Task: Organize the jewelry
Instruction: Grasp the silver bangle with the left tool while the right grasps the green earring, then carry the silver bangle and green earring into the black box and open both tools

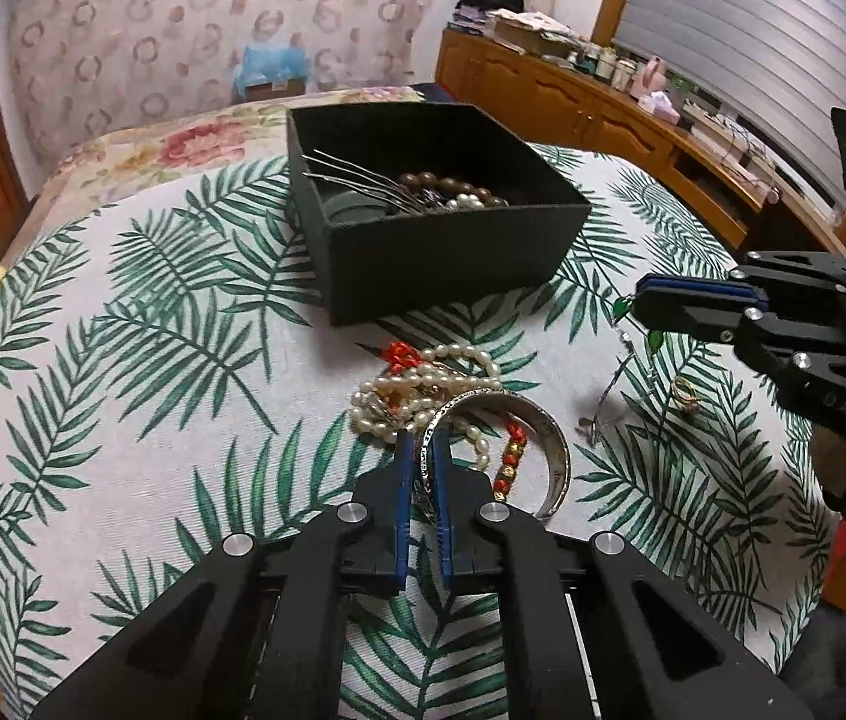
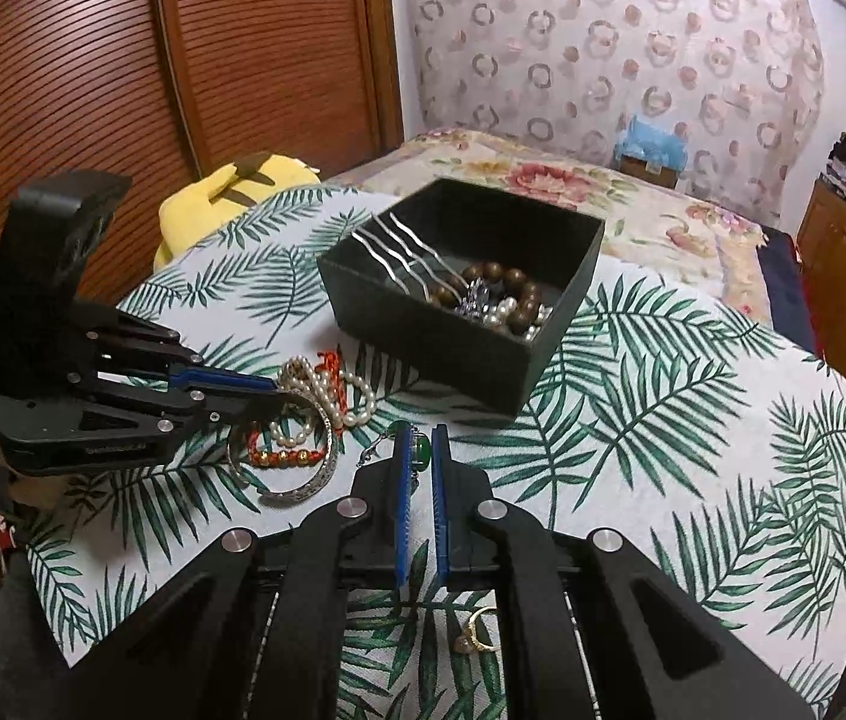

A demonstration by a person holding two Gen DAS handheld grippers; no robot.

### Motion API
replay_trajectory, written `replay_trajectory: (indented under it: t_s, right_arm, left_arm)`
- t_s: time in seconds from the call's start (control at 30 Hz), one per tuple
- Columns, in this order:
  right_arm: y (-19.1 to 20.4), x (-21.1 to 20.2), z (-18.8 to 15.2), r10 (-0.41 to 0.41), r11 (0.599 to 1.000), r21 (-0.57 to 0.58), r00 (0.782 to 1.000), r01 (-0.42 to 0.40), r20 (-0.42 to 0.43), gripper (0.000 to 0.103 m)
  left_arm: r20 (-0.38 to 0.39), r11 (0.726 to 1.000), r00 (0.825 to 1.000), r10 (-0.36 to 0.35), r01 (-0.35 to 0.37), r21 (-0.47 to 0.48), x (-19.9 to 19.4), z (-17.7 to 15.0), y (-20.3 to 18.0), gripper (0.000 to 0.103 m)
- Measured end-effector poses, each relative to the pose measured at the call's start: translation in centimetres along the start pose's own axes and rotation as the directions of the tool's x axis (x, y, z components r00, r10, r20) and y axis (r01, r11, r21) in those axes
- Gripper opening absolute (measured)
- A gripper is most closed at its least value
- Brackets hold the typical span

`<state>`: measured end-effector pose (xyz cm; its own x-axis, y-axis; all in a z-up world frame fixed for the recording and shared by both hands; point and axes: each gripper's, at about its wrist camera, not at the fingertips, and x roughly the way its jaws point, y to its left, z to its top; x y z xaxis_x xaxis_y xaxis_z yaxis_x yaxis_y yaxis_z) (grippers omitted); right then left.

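Observation:
A black open box (image 1: 453, 258) (image 2: 441, 348) on the palm-leaf cloth holds a silver hair comb (image 2: 405, 252), brown beads (image 1: 441, 183) and pearls. In front of it lies a pile: a pearl strand (image 1: 423, 384), red cord bracelets (image 1: 510, 456) and a silver bangle (image 1: 555, 456) (image 2: 309, 480). My left gripper (image 1: 421, 450) (image 2: 279, 387) is shut on the bangle's rim. My right gripper (image 2: 421, 450) (image 1: 633, 303) is shut on a green-stone necklace (image 2: 420, 450), whose thin chain (image 1: 618, 372) hangs to the cloth. A gold ring (image 1: 685, 393) (image 2: 477, 630) lies under the right gripper.
The palm-leaf cloth (image 1: 153, 360) covers a bed, with a floral bedspread (image 2: 633, 210) behind. A yellow plush toy (image 2: 231, 198) lies at the left edge. A wooden sideboard (image 1: 603, 114) with clutter stands to the right, and wooden slatted doors (image 2: 123, 60) to the left.

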<state>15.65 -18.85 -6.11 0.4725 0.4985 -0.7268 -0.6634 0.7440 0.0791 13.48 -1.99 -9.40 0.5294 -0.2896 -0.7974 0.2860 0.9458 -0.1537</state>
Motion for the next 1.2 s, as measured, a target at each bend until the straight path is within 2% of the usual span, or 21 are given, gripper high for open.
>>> replay_trajectory:
  t_s: [0.27, 0.77, 1.2]
  right_arm:
    - [-0.2, -1.5, 1.8, -0.013, 1.000, -0.019, 0.999, 0.014, 0.051, 0.007]
    - [-1.0, -3.1, 6.7, -0.032, 0.996, -0.072, 0.986, 0.044, 0.167, 0.007]
    - [-2.7, -0.4, 8.5, -0.042, 0.997, -0.054, 0.986, 0.051, 0.160, 0.008]
  left_arm:
    - [0.064, 1.000, 0.998, -0.010, 0.011, -0.016, -1.9, 1.1, 0.0, 0.006]
    - [0.177, 1.000, 0.984, -0.009, 0.010, -0.003, -4.3, 5.4, -0.2, 0.006]
    - [0.220, 1.000, 0.975, 0.017, -0.018, 0.002, -4.0, 8.7, 0.6, 0.006]
